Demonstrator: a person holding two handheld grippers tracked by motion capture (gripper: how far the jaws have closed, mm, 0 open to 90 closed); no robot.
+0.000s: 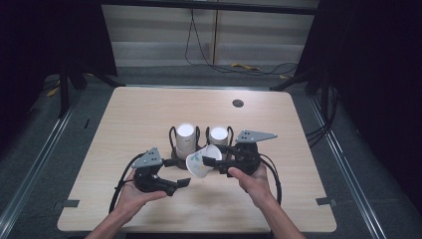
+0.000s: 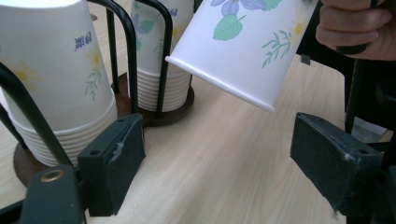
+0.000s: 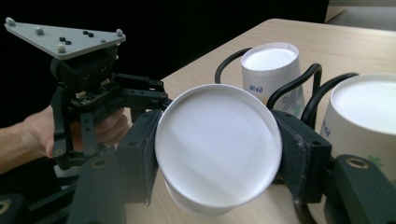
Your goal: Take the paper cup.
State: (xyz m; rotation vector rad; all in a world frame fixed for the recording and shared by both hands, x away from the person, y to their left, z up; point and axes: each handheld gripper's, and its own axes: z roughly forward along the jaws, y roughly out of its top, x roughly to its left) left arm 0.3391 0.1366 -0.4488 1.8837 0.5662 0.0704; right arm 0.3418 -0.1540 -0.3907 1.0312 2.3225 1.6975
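Paper cup (image 1: 199, 164), white with a flower print: being carried by the right gripper (image 1: 215, 160), whose jaws are pressing on its sides near the base; the cup is lying tilted, open mouth pointing down and toward the person's left, clear of the tabletop (image 1: 149, 109). In the right gripper view the cup (image 3: 218, 144) is showing its flat white bottom between the two black pads. In the left gripper view the cup (image 2: 245, 44) is hanging slantwise above the wood, its rim lowest.

Left gripper (image 1: 181, 183): being held in the left hand (image 1: 130, 195) toward the near edge of the tabletop, left of the cup and apart from it; jaws standing wide apart with nothing between them.

Right hand (image 1: 255, 181): gripping the right gripper from the near side.

Cup holder (image 1: 175, 160), dark wire loops on round brown bases: sitting near the middle of the tabletop, just behind the grippers. It is carrying two upside-down stacks of paper cups, the left stack (image 1: 185, 141) and the right stack (image 1: 218, 139), side by side.

Round dark hole (image 1: 238, 103): lying in the tabletop toward the far edge, right of centre.
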